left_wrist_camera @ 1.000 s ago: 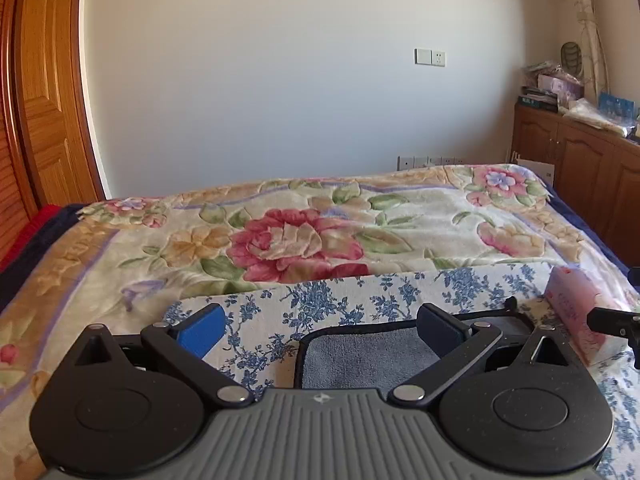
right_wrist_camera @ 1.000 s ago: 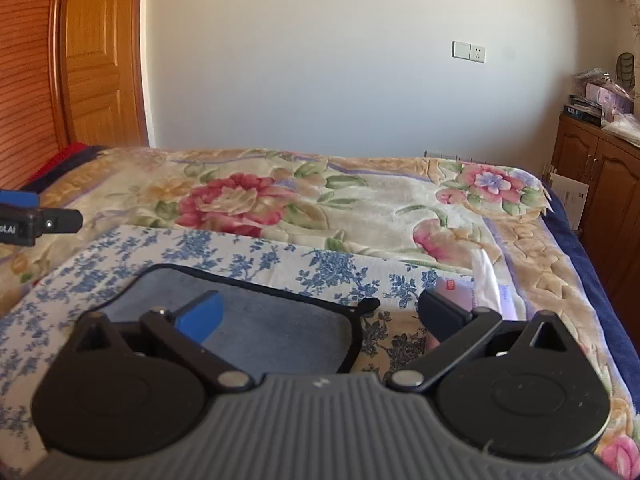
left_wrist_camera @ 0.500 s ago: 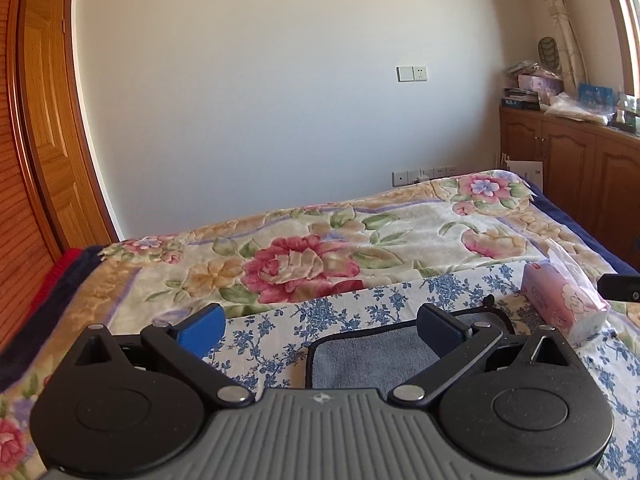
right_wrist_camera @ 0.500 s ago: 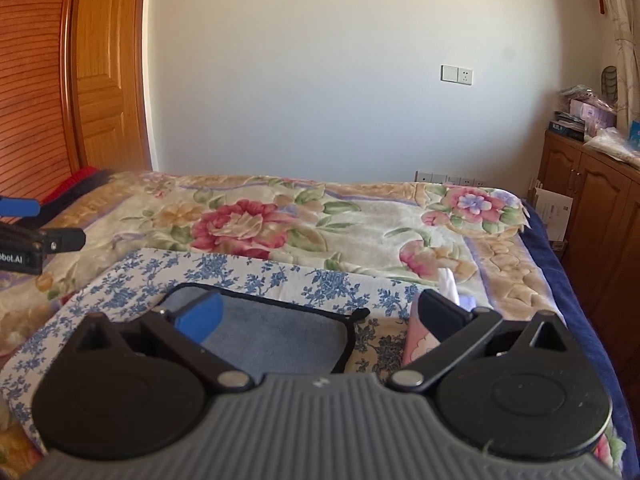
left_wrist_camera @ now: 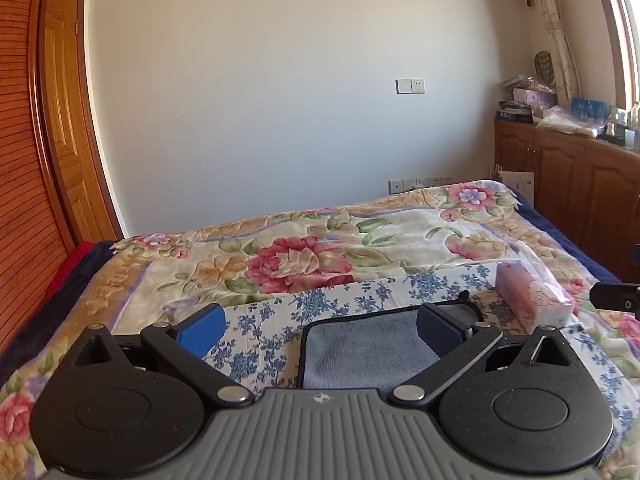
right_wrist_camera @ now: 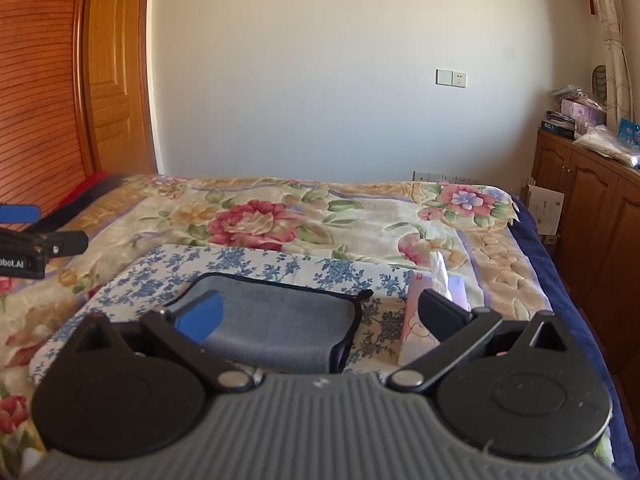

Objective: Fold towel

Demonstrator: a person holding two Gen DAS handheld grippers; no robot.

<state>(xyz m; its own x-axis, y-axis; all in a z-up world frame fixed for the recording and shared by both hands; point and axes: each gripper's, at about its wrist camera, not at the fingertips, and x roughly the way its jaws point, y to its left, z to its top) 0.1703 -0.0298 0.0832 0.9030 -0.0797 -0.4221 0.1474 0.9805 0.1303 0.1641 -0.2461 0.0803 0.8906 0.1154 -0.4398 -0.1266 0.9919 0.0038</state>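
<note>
Towel (left_wrist_camera: 372,354), grey with black trim, lying flat on blue-floral cloth (left_wrist_camera: 340,300) atop flowered bedspread (left_wrist_camera: 304,256), apparently already folded at least once. Left gripper (left_wrist_camera: 318,326) hovering above near left edge, its 2 fingers spread apart, gripping nothing. Right gripper (right_wrist_camera: 320,314) hanging above near right side, fingers likewise apart and empty. Pink tissue pack (right_wrist_camera: 416,320) sitting just beside towel's right edge. Risks looming: right finger snagging tissue pack during descent; pinching floral cloth together with towel; uneven grip skewing fold.

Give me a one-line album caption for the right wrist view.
Open right gripper poised above a gray towel lying on a blue-flowered cloth, tissue pack alongside.
</note>
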